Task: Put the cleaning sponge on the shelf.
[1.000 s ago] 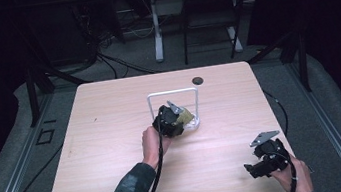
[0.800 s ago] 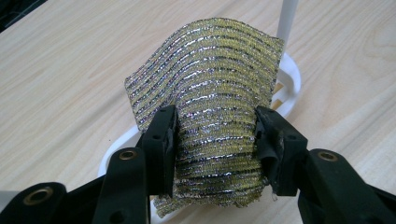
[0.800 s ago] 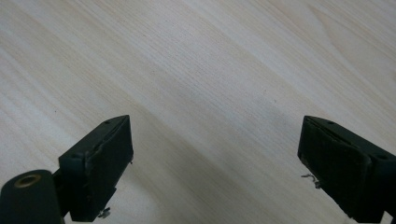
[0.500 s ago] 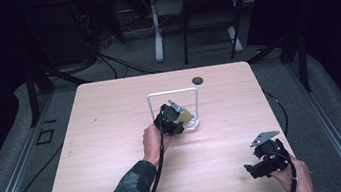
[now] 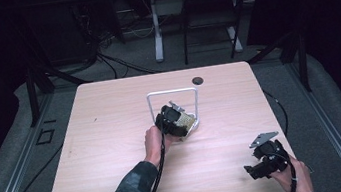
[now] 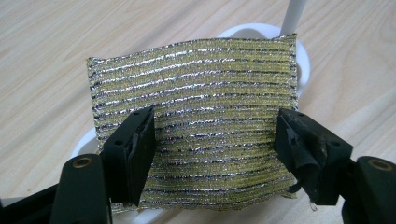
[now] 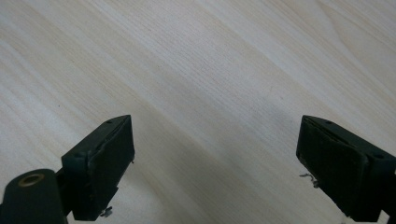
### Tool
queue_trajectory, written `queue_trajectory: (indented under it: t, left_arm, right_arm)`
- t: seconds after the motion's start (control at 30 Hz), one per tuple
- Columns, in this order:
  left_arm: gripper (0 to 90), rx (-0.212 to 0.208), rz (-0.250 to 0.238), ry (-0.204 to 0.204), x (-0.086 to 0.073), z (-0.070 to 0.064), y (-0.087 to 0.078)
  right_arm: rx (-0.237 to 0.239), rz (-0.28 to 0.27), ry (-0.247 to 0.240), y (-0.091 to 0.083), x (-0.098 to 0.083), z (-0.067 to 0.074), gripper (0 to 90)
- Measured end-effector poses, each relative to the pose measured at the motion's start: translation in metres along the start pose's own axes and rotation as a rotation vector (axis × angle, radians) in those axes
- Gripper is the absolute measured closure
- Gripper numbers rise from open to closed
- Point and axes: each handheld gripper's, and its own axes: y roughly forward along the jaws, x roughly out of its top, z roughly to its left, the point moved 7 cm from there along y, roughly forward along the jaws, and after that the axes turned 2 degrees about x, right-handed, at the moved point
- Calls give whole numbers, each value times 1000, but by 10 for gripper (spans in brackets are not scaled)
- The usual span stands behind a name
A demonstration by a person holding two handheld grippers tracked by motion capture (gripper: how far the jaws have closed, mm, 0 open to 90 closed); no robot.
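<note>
A gold and silver striped scouring pad (image 6: 196, 74) lies on the white base (image 6: 261, 31) of a small white wire-frame stand (image 5: 172, 92) at the table's middle. My left gripper (image 6: 215, 140) stands open close over the pad, and the pad spreads wider than the gap between the jaws. In the high view the left gripper (image 5: 182, 122) is under the frame's arch, with the pad (image 5: 187, 120) just showing past it. My right gripper (image 7: 215, 154) is open over bare wood, with nothing between its jaws. It sits near the table's front right corner (image 5: 252, 170).
The light wooden table (image 5: 113, 134) has a small black round hole (image 5: 197, 80) near its far edge. Dark floor with cables, and the legs of another desk (image 5: 155, 32), lie beyond it. The frame's white upright post (image 6: 292, 14) rises just past the pad.
</note>
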Motion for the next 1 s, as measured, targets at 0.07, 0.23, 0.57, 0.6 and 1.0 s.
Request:
queue_trajectory:
  t: [0.07,0.23,0.57,0.6,1.0]
  left_arm:
    - [264,-1,-7,-3,0,0,-2]
    - [207,-6,-13,-7,1,2,-7]
    - [146,-51,-33,35,2,-6,-36]
    - [144,-51,-33,35,2,-6,-36]
    - [63,-81,-31,74,-20,-3,-89]
  right_arm:
    - [0,0,-3,0,0,0,110]
    - [-1,2,-3,0,0,0,110]
    - [0,2,0,0,0,0,110]
    - [0,2,0,0,0,0,110]
    - [-3,0,-2,0,0,1,114]
